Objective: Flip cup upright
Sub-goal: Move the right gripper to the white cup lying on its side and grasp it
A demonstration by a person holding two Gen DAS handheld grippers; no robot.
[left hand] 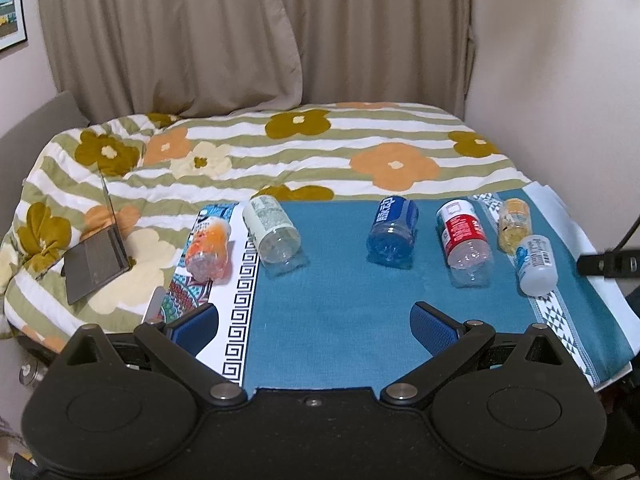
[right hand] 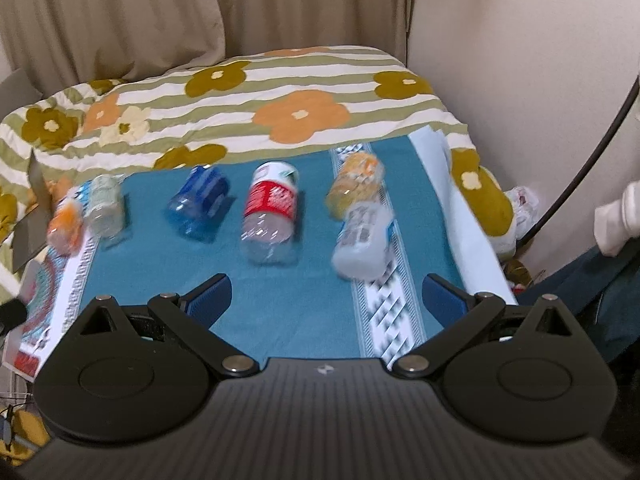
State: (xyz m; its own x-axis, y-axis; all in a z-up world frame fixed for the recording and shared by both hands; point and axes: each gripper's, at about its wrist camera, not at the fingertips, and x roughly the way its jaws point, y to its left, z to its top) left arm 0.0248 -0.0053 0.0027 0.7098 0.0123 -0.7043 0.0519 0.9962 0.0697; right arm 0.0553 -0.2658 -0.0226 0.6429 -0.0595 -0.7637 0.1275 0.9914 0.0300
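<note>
Cups lying on their sides across the teal cloth [left hand: 332, 300], six of them, none upright yet, so I'm judging this as the very start: approach, nothing gripped. Both sets of jaws are standing spread wide & empty; my left gripper [left hand: 314, 326] is hanging over the near edge of the cloth, my right gripper [right hand: 326, 300] likewise, w/ the right view blurred, so detail there is poor.

Row from left to right in the left view: orange cup [left hand: 208, 250] on the patterned strip, pale green cup [left hand: 272, 230], blue cup [left hand: 392, 228], red-label cup [left hand: 464, 238], then yellow cup [left hand: 514, 224] w/ the white cup [left hand: 536, 264] just beside it, maybe touching, can't tell. All seem to be pointing their clear ends toward me.

Next move, as I'm reading it: picking one cup, prob. the white one nearest my right jaws, closing across its body, then rotating it so it stands.

In the way: yellow & white cups are crowding each other, so a finger may knock the neighbour. Light round plastic will likely roll. Laptop [left hand: 96, 260] is sitting on the flowered quilt [left hand: 360, 140] off left, well apart.
</note>
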